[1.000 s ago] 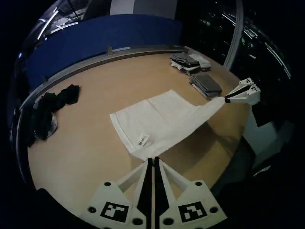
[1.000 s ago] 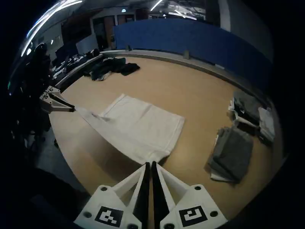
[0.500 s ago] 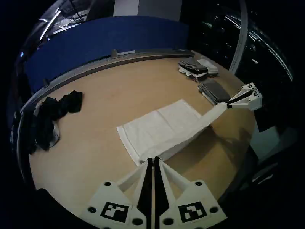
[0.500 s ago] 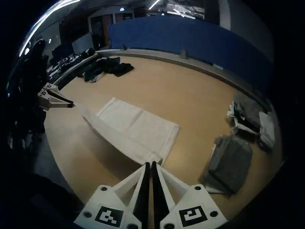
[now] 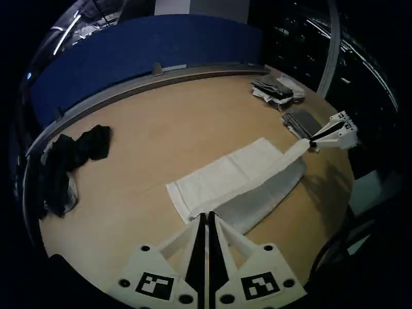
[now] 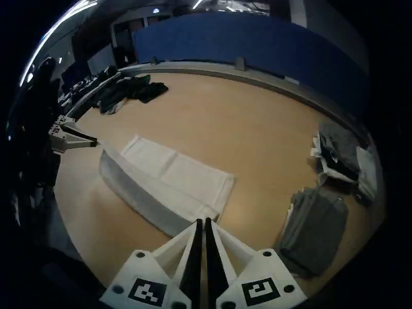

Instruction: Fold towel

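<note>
Both L tool (image 5: 207, 215) & R tool (image 6: 204, 220) closed on towel (image 5: 242, 170) corners, at tips.

Both cameras sit close above the wooden table's (image 5: 170, 118) near edge, facing the blue partition (image 5: 144, 46) at 12 o'clock. The left gripper view catches the right gripper (image 5: 311, 145) at 3 o'clock. The right gripper view catches the left gripper (image 6: 96, 143) at 9 o'clock. Both views share the white towel (image 5: 232, 172).

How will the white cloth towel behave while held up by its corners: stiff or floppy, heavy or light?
Probably floppy: the white cloth towel sags between the left gripper and right gripper. Likely light, since two corner pinches carry its raised edge.
</note>
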Available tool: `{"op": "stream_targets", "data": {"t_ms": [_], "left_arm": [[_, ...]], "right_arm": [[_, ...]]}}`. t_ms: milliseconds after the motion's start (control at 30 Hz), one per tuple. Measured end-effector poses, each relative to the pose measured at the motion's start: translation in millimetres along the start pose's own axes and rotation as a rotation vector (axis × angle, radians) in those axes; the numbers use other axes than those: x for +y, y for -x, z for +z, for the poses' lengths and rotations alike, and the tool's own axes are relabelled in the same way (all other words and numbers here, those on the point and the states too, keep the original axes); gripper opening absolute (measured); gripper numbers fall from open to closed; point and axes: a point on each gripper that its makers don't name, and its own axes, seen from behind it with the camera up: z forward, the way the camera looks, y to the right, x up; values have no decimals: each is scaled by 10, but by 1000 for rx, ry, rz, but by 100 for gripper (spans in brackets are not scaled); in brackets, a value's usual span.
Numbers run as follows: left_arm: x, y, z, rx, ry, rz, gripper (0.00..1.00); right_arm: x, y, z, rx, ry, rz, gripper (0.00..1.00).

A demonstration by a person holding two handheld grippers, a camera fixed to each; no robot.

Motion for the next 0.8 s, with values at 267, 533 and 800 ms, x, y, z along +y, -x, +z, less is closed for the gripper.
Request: {"op": "stream_targets", "data": {"t_ms": [267, 533, 800], "left_arm": [[-86, -6, 244, -6, -2, -4, 4], [-168, -2, 403, -21, -13, 6, 4], [-213, 10, 557, -18, -18, -16, 5]], "right_arm": [[103, -12, 248, -22, 4, 34, 4], [185, -40, 395, -36, 8, 58, 4], [226, -20, 518, -59, 19, 46, 4]]}}
